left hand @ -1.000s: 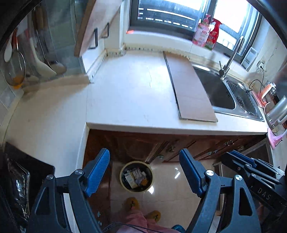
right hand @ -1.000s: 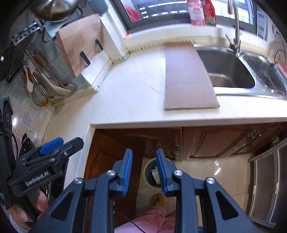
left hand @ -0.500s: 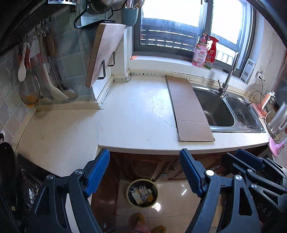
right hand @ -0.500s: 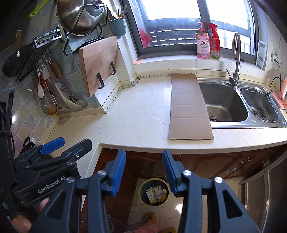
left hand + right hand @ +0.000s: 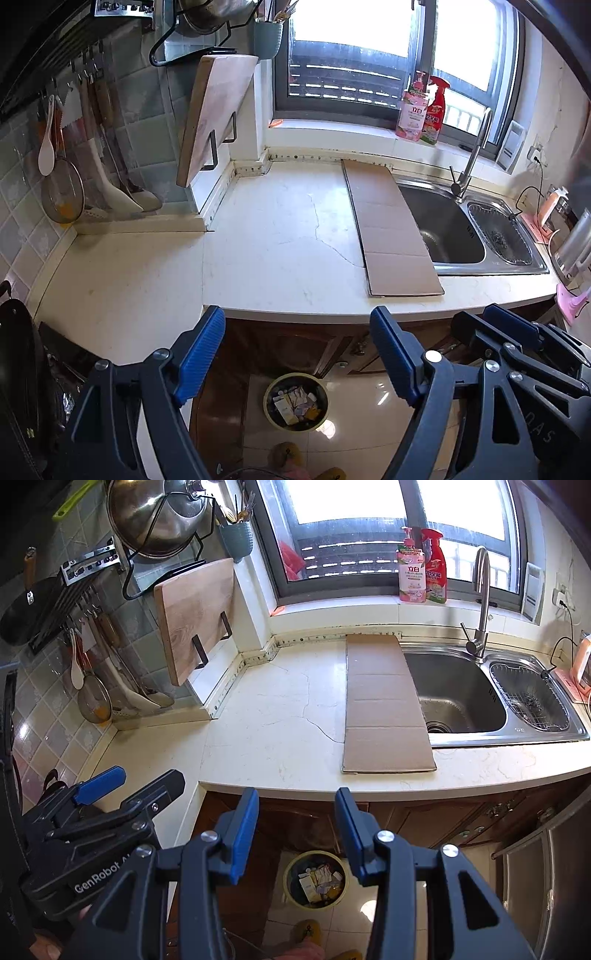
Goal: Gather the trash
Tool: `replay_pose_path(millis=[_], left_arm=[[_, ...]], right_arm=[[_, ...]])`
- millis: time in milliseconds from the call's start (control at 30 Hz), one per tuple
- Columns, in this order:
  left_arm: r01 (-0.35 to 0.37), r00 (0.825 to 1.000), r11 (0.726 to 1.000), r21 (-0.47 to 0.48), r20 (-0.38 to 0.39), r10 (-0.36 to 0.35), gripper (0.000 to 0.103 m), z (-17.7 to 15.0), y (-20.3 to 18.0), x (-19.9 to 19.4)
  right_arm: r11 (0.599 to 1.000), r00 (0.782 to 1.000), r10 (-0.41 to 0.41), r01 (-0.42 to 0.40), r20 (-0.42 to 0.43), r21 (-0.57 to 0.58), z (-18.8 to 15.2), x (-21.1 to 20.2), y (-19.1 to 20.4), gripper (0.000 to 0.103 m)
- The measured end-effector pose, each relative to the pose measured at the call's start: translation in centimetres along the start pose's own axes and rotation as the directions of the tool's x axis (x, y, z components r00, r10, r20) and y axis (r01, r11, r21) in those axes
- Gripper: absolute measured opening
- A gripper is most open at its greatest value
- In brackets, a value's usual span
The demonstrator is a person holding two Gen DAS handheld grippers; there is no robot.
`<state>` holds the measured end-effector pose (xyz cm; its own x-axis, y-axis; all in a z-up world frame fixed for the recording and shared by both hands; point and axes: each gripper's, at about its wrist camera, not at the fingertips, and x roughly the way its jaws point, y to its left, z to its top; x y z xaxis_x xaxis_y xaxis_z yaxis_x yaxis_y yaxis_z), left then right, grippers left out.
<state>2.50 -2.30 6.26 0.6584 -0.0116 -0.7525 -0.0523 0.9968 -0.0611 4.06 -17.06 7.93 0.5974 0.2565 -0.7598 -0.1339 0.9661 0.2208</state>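
Hovering empty over the floor in front of the cabinets, the left gripper (image 5: 297, 356) stands wide apart and the right gripper (image 5: 295, 834) half spread, neither holding anything. Below them the trash bin (image 5: 316, 880) already holds wrappers, so a drop looks done. Farther off, the counter (image 5: 280, 240) bears only a cardboard strip (image 5: 384, 705) beside the sink (image 5: 461, 698); if that counts as trash, the next move needs a reach forward to its near edge.

The counter (image 5: 280, 746) is pale stone with thin cracks, and it bends in an L shape. A flat strip of cardboard (image 5: 384, 705) lies on it, its right edge over the rim of the sink (image 5: 461, 698). On the tiled floor (image 5: 354, 915) below stands a yellow bin (image 5: 316, 880) with trash inside.
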Motion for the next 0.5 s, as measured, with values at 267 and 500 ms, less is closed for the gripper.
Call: replay_pose_path(millis=[267, 500], left_arm=[[-0.002, 1.0, 1.0, 0.007, -0.006, 0.002, 0.079, -0.08, -0.17, 0.15], [-0.003, 1.0, 1.0, 0.017, -0.017, 0.003, 0.079, -0.24, 0.27, 0.57]], right_arm=[[1.0, 1.0, 0.0, 0.0, -0.01, 0.009, -0.04, 0.23, -0.1, 0.044], [1.0, 1.0, 0.0, 0.0, -0.016, 0.015, -0.18, 0.38, -0.04, 0.044]])
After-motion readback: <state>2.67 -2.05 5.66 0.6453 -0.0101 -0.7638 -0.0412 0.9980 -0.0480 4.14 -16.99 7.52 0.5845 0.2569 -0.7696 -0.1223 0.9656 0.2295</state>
